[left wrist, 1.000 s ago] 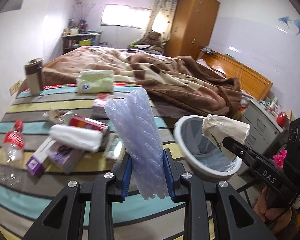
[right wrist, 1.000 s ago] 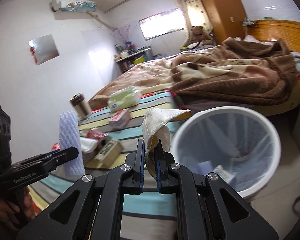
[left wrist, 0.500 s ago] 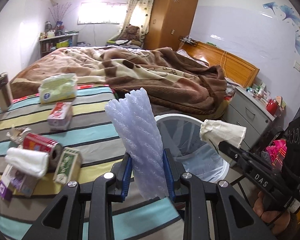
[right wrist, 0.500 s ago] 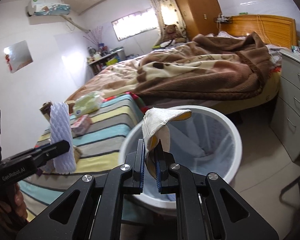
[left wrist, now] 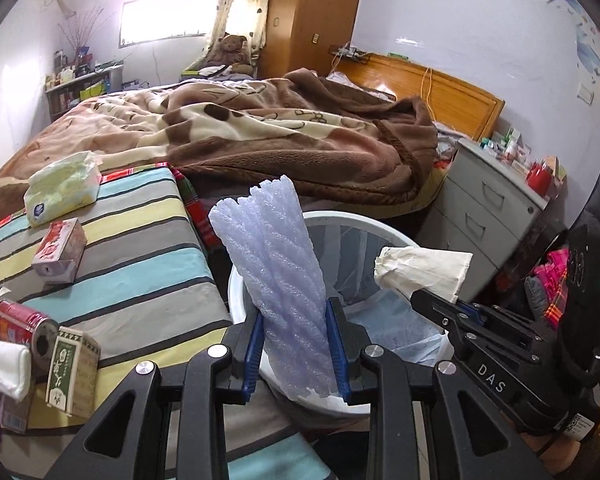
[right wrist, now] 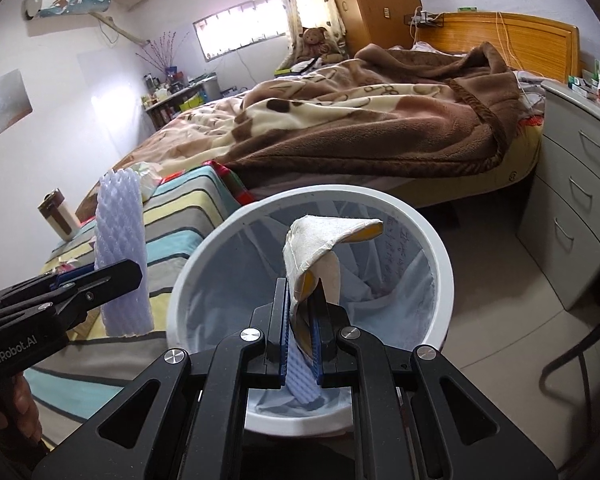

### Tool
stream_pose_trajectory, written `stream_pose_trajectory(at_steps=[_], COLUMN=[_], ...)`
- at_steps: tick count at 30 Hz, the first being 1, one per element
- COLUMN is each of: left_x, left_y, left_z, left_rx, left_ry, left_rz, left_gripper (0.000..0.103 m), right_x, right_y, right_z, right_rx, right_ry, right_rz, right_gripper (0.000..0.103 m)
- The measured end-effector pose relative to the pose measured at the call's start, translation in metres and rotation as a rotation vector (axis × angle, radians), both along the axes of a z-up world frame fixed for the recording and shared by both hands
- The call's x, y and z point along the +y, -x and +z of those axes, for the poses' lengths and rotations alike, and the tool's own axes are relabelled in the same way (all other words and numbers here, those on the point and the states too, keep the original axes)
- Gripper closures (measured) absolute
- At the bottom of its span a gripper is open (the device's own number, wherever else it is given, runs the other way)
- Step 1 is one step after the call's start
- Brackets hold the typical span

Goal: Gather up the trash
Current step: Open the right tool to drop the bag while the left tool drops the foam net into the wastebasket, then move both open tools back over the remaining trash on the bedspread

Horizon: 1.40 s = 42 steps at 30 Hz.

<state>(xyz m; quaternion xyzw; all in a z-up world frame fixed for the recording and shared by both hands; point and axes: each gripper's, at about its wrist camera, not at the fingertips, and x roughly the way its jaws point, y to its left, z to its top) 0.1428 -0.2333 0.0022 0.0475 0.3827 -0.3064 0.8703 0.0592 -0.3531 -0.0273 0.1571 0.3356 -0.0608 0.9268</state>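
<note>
Left gripper (left wrist: 296,344), black with blue pads, is clamped upright on a lilac foam net sleeve (left wrist: 276,276), at the near rim of the white trash bin (right wrist: 440,252). Right gripper (right wrist: 302,340) pinches a cream peel-like scrap (right wrist: 320,244) directly over that bin's opening, to the left gripper's right.

A pale lilac foam net sleeve (left wrist: 276,280) is held upright over the near rim of the white, liner-fitted trash bin (right wrist: 440,248). A cream peel-like scrap with yellow inside (right wrist: 320,244) is held above the bin's opening.
</note>
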Motion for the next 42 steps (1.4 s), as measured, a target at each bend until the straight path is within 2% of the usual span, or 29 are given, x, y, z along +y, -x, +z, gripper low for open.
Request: stream_pose_trajectory(at_steps=[7,10,14,15,25,30,40,42], left_x=[-0.006,-0.006,-0.004,-0.002,0.028,0.05,0.098,0.111], left_y=[-0.008,-0.009,-0.009,-0.009,0.002,0.007,0.018,0.02], left_z=[-0.002,-0.002,-0.001,0.0,0.014,0.021,0.03,0.031], left_rx=[0.016,0.022,0.023,0.025,-0.008,-0.02,-0.069,-0.061], left_ry=[0.022,0.031,0.044,0.048,0.068,0.086,0.073,0.091], left_rz=[-0.01,-0.012,-0.006,-0.003,0.039,0.071,0.15,0.162], left_gripper=[0.071,0.066,0.047,0.047,0.046,0.046,0.046,0.046], right_x=[-0.006,-0.007,-0.007,-0.006,0.007,0.019,0.052,0.06], right_y=[-0.004,-0.004,-0.002,-0.002,0.001,0.002,0.001,0.001], right_z=[-0.004,-0.005,-0.004,-0.004,0.008,0.012,0.022,0.023], right_rx=[0.03,0.043,0.043,0.04,-0.004,-0.027,-0.071,-0.08], right_ry=[0.016,0.016,0.01,0.011,0.003,-0.001,-0.001,-0.002], right_rz=[-0.028,-0.043,-0.045,-0.046,-0.035,-0.015,0.06,0.077], right_gripper=[0.091,0.088,0.06,0.059,0.059,0.052,0.052,0.052])
